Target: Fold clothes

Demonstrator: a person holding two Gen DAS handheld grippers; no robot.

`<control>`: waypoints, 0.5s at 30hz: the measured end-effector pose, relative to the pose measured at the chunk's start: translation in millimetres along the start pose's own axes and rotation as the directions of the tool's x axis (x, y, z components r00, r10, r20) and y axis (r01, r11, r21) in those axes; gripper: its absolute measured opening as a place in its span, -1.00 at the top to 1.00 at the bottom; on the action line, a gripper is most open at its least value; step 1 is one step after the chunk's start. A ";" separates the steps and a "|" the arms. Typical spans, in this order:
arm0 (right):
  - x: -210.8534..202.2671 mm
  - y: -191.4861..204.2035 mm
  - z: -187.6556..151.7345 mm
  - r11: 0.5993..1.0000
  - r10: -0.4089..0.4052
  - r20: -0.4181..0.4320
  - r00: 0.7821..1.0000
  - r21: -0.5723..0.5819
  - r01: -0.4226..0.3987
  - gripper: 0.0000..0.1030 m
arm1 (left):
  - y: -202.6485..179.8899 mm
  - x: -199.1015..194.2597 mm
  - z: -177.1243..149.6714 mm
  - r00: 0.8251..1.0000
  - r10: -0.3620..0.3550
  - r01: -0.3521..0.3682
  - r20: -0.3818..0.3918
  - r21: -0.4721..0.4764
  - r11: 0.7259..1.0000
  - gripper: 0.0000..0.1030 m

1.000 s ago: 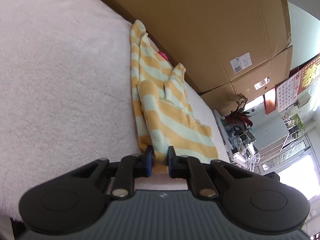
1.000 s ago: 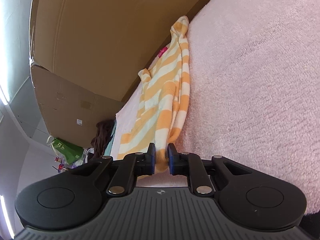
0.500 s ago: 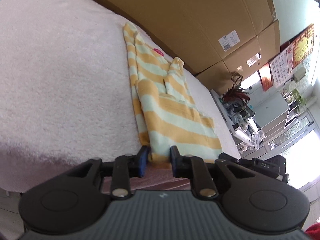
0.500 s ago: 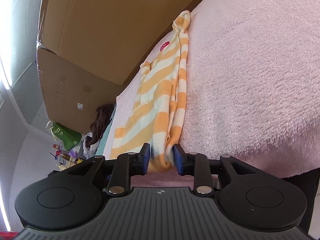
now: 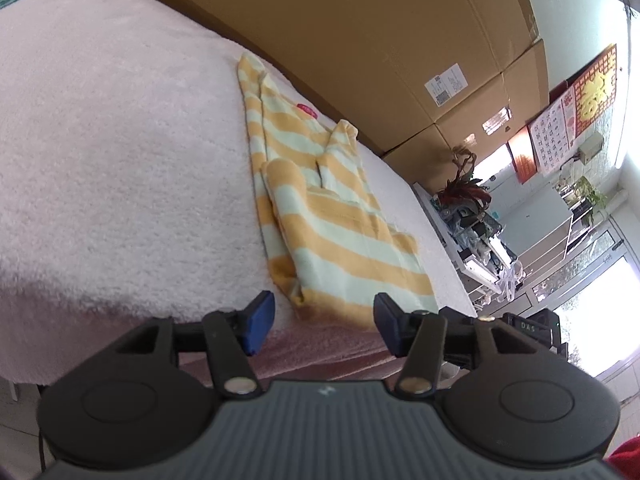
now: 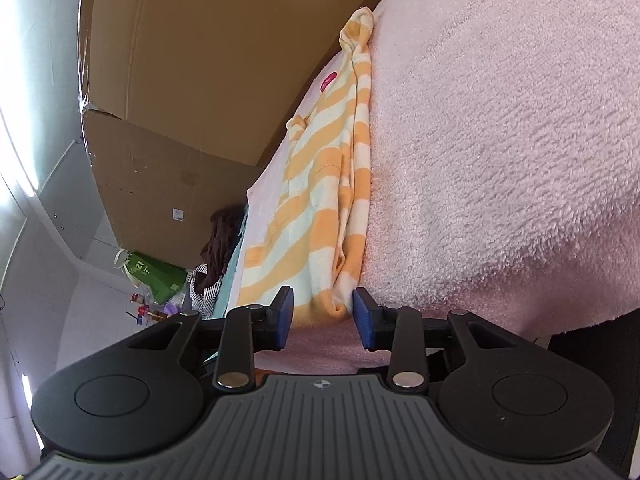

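A folded yellow-and-mint striped knit top (image 5: 320,216) lies on the fleecy pink blanket (image 5: 120,152), its hem at the near edge. Both the left gripper (image 5: 324,320) and right gripper (image 6: 322,312) have just been opening, jaws spread, the hem lying loose between them; its far collar is hard to make out.

Folded garment (image 5: 320,216) lies on blanket (image 5: 120,152), boxes (image 5: 360,40) behind.

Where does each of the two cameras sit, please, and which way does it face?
Left wrist: on the left tongs, looking slightly down along them over the near hem of the yellow-and-mint striped knitted garment; only its open blue pads show.
Right wrist: on the right tongs, facing the same garment's other near corner; pads open.
Shared: garment, pink fleece blanket, brown cardboard boxes.
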State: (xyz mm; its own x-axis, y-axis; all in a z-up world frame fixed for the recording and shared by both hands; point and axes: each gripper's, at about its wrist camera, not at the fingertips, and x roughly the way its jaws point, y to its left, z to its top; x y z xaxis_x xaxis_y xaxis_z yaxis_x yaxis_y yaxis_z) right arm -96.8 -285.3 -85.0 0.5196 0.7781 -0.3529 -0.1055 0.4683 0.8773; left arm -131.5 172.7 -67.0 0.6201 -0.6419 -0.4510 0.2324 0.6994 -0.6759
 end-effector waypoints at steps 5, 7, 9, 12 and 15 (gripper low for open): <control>2.9 -0.6 0.7 1.000 -0.014 -0.019 1.000 0.010 0.015 0.70 | -6.6 5.0 -2.9 0.999 0.039 -0.039 -0.019 0.033 0.999 0.80; 0.7 0.1 2.1 1.000 0.005 -0.015 1.000 0.026 -0.005 0.71 | -9.2 1.2 -0.6 0.999 0.033 -0.033 -0.006 0.031 0.999 0.82; -2.6 2.0 5.0 0.998 0.039 -0.008 0.999 0.044 -0.038 0.71 | -10.3 -2.3 4.1 1.000 0.014 -0.014 0.012 0.010 1.000 0.83; -2.3 7.8 11.4 0.996 0.073 -0.005 0.997 0.057 -0.073 0.71 | -12.7 -5.2 12.6 0.999 -0.005 0.006 0.038 -0.013 1.000 0.83; 0.5 10.1 20.2 0.989 0.108 0.008 0.994 0.103 -0.108 0.71 | -15.6 -5.5 24.3 0.997 -0.026 0.027 0.070 -0.013 1.000 0.83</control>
State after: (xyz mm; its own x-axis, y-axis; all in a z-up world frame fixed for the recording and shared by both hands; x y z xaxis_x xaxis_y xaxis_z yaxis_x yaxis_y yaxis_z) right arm -80.5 -288.7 -69.7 0.5117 0.8208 -0.2538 -0.0730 0.3358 0.9391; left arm -120.3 173.0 -39.8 0.6646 -0.6365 -0.3914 0.2394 0.6776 -0.6953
